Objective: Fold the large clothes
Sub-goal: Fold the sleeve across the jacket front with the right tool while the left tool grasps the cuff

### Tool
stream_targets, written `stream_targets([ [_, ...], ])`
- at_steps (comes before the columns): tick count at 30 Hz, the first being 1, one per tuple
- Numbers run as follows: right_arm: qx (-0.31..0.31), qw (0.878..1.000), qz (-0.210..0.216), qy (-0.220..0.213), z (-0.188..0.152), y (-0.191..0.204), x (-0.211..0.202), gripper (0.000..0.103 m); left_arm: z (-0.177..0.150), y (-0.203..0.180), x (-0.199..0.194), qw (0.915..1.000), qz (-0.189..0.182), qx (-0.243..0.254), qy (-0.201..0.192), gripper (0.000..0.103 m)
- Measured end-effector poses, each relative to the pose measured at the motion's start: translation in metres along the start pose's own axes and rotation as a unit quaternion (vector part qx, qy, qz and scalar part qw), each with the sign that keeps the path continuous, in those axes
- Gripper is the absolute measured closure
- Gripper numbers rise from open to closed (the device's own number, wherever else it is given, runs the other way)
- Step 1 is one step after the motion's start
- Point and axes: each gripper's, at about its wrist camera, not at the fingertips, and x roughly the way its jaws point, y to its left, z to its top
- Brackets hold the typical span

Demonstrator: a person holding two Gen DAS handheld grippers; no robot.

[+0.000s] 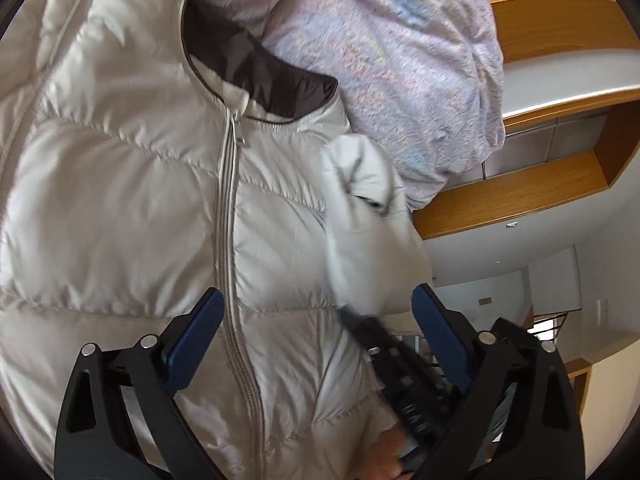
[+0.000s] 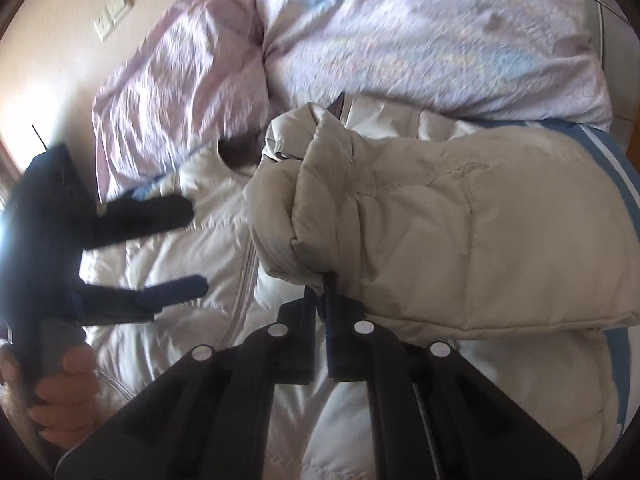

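Observation:
A cream puffer jacket [image 1: 120, 180] with a grey collar lining [image 1: 248, 68] lies zipped up on the bed, front side up. My left gripper [image 1: 318, 300] hovers open just above its chest, and the zipper [image 1: 228, 240] runs between the blue pads with nothing pinched. My right gripper [image 2: 322, 280] is shut on the cuff end of the jacket's sleeve [image 2: 440, 220], which is lifted and bunched over the jacket body [image 2: 180, 260]. In the left wrist view that sleeve [image 1: 368, 208] hangs blurred above the right gripper [image 1: 360, 320]. The left gripper [image 2: 196, 246] shows open at the left of the right wrist view.
A lilac duvet [image 2: 400, 40] and a pillow [image 2: 172, 72] lie bunched beyond the jacket's collar. A blue-striped sheet [image 2: 616, 168] shows at the bed's right edge. Wooden shelving [image 1: 520, 196] stands off to the right. A hand [image 2: 60, 392] grips the left tool.

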Motion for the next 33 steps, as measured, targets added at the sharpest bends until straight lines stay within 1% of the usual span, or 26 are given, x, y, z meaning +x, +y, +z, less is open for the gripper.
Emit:
stream_targets([
  [1,-0.006,1.0,-0.003,0.004,-0.003,0.003,0.003,0.098,0.0,0.0,0.002,1.0,-0.001,-0.004,0.001,0.01],
  [5,-0.041,0.999,-0.014,0.006,-0.01,0.021,0.007,0.098,0.007,-0.003,0.011,1.0,0.002,-0.008,0.003,0.011],
  [8,-0.083,0.996,-0.028,0.007,-0.016,0.035,0.006,0.098,0.011,-0.004,0.017,0.9998,-0.002,-0.012,0.014,0.011],
  [10,-0.122,0.991,-0.047,0.004,-0.021,0.051,0.009,0.098,0.012,-0.005,0.017,0.9998,0.001,-0.01,0.016,0.011],
  [14,-0.173,0.982,-0.076,0.003,-0.03,0.07,0.01,0.096,0.014,-0.008,0.017,0.9997,0.018,0.001,0.016,0.011],
  [15,-0.181,0.98,-0.077,0.005,-0.032,0.074,0.01,0.093,0.014,-0.01,0.017,0.9995,0.027,0.009,0.011,0.012],
  [17,-0.183,0.98,-0.077,0.006,-0.034,0.078,0.008,0.088,0.014,-0.012,0.02,0.999,0.037,0.025,0.006,0.041],
  [18,-0.179,0.981,-0.068,0.008,-0.033,0.079,0.006,0.072,0.014,-0.011,0.021,0.9982,0.053,0.027,0.007,0.049],
  [19,-0.174,0.983,-0.056,0.009,-0.032,0.079,0.004,0.054,0.016,-0.008,0.023,0.998,0.058,0.023,0.01,0.067],
  [20,-0.168,0.985,-0.044,0.007,-0.031,0.078,0.001,0.052,0.017,-0.004,0.024,0.9982,0.057,0.016,0.012,0.076],
  [21,-0.169,0.984,-0.05,0.004,-0.031,0.079,-0.004,0.051,0.018,0.001,0.023,0.9982,0.058,0.008,0.013,0.078],
  [23,-0.165,0.986,-0.027,-0.004,-0.029,0.079,-0.019,0.048,0.02,0.003,0.019,0.9974,0.071,0.015,0.003,0.085],
  [26,-0.151,0.988,-0.016,-0.017,-0.022,0.072,-0.038,0.047,0.024,0.005,0.007,0.996,0.084,0.03,-0.011,0.089],
  [27,-0.137,0.99,-0.021,-0.031,-0.016,0.065,-0.049,0.047,0.025,0.006,-0.001,0.9957,0.086,0.032,-0.017,0.089],
  [29,-0.119,0.991,-0.031,-0.045,-0.006,0.053,-0.06,0.047,0.027,0.008,-0.016,0.9947,0.091,0.039,-0.028,0.089],
  [32,-0.078,0.992,-0.073,-0.072,0.012,0.029,-0.076,0.047,0.029,0.016,-0.042,0.9911,0.114,0.051,-0.048,0.089],
  [33,-0.068,0.992,-0.08,-0.076,0.015,0.024,-0.078,0.047,0.029,0.02,-0.05,0.9895,0.122,0.053,-0.056,0.089],
])
